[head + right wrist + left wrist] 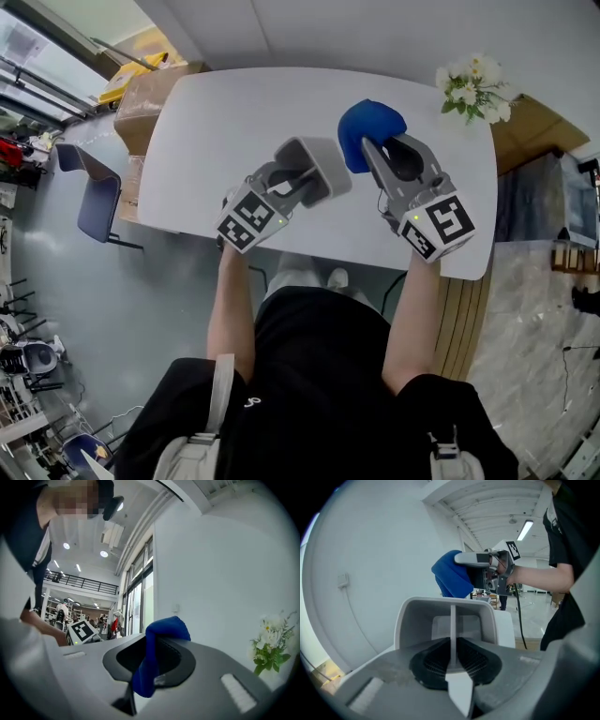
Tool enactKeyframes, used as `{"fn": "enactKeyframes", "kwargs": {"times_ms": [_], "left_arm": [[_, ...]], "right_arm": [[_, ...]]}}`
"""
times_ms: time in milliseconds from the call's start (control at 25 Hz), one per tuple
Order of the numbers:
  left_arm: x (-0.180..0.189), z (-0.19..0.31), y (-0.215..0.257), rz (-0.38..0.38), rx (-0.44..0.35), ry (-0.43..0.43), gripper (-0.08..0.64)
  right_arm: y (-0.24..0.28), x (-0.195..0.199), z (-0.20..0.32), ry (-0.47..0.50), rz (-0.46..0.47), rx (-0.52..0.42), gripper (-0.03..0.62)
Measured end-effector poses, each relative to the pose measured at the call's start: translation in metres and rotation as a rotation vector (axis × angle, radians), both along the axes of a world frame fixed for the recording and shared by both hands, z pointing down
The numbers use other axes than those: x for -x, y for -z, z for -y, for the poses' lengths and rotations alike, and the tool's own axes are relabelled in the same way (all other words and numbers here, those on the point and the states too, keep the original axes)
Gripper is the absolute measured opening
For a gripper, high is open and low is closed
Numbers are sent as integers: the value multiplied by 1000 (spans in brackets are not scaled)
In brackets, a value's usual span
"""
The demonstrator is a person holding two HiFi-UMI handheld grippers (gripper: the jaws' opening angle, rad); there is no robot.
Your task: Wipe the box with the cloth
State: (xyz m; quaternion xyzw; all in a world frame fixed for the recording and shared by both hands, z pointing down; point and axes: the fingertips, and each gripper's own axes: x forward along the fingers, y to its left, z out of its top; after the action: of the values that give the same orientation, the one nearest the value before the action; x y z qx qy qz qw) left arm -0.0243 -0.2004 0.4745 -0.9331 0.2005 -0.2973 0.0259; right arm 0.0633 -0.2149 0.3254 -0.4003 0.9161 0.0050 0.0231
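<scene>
In the head view my left gripper [305, 183] is shut on a wall of a light grey open box [319, 161], which it holds above the white table [225, 122]. In the left gripper view the box [445, 620] faces me with its opening, the jaws clamped on a thin upright wall. Just right of the box, my right gripper [375, 150] is shut on a bunched blue cloth [368, 129]. The cloth [157, 656] hangs between the jaws in the right gripper view. From the left gripper view the cloth [452, 578] hovers just above and behind the box's rim.
A bunch of white flowers [473, 89] stands at the table's far right corner. Beside the table's left end are a cardboard box [150, 94] and a blue chair [94, 202]. A white wall [370, 564] lies behind the table.
</scene>
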Motion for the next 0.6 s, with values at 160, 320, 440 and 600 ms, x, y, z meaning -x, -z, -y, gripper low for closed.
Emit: {"fn": "enactKeyframes", "kwargs": {"times_ms": [160, 320, 440, 600], "left_arm": [[0, 7, 16, -50, -21, 40, 52], [3, 13, 31, -81, -24, 70, 52], [4, 16, 40, -116, -19, 88, 52], [-4, 15, 49, -148, -14, 76, 52]], "right_arm": [[-3, 10, -5, 62, -29, 0, 51], [-3, 17, -8, 90, -80, -1, 51], [-4, 25, -14, 135, -113, -4, 51], [-3, 34, -25, 211, -129, -10, 51]]}}
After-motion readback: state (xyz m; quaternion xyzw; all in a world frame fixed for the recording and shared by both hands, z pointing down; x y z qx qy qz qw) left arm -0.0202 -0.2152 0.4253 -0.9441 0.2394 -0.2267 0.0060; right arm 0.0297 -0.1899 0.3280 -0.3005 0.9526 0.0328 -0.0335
